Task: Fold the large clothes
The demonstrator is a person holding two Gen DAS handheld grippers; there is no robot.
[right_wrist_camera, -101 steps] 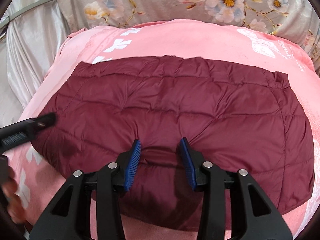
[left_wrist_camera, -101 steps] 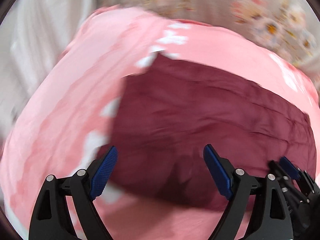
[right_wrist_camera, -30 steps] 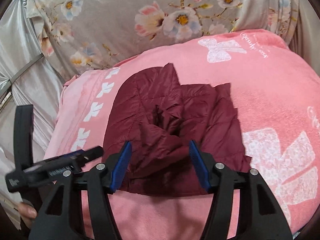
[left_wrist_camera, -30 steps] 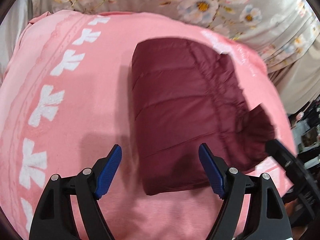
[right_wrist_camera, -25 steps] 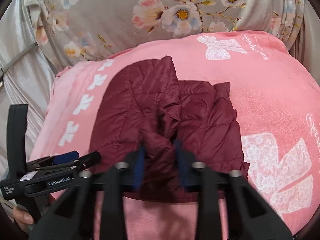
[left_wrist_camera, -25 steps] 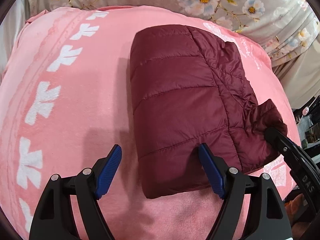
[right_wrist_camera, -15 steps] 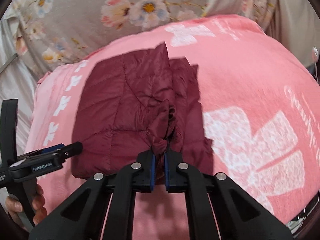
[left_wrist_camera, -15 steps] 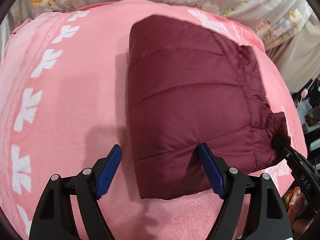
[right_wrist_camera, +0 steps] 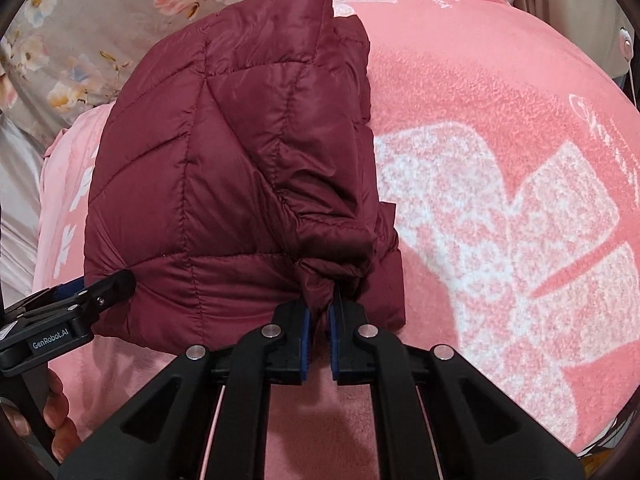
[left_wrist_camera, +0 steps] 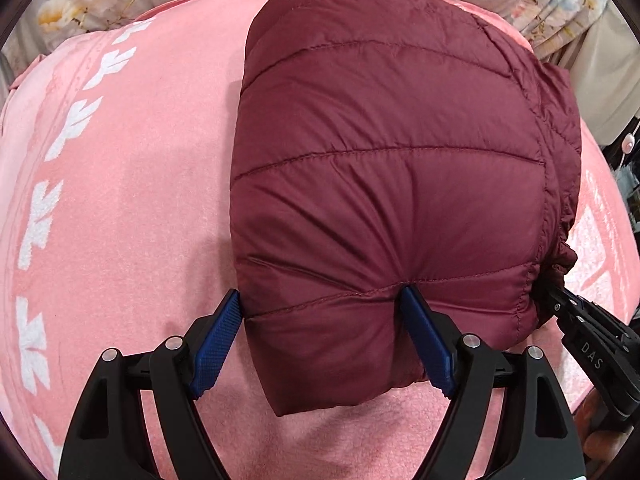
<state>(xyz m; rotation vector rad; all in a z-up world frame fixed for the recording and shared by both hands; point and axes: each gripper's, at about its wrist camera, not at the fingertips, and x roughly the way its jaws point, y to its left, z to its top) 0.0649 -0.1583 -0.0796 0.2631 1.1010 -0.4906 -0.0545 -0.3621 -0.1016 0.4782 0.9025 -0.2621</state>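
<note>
A dark red quilted puffer jacket [left_wrist_camera: 392,168] lies folded into a thick bundle on a pink blanket [left_wrist_camera: 132,184]. My left gripper [left_wrist_camera: 322,326] straddles the bundle's near left corner, jaws wide, blue pads pressing into the padding on both sides. My right gripper [right_wrist_camera: 318,322] is shut on a bunched fold of the jacket [right_wrist_camera: 224,184] at its near right edge. The right gripper also shows at the right edge of the left wrist view [left_wrist_camera: 588,344]. The left gripper shows at the left edge of the right wrist view [right_wrist_camera: 96,294].
The pink blanket [right_wrist_camera: 500,200] has white bow and leaf prints and covers a bed. Grey floral fabric [right_wrist_camera: 80,28] lies behind it. A hand [right_wrist_camera: 56,416] holds the left gripper's handle at lower left.
The jacket went from spread flat to a folded bundle. My right gripper closed on the bunched fold. My left gripper moved forward onto the bundle's corner and narrowed around it.
</note>
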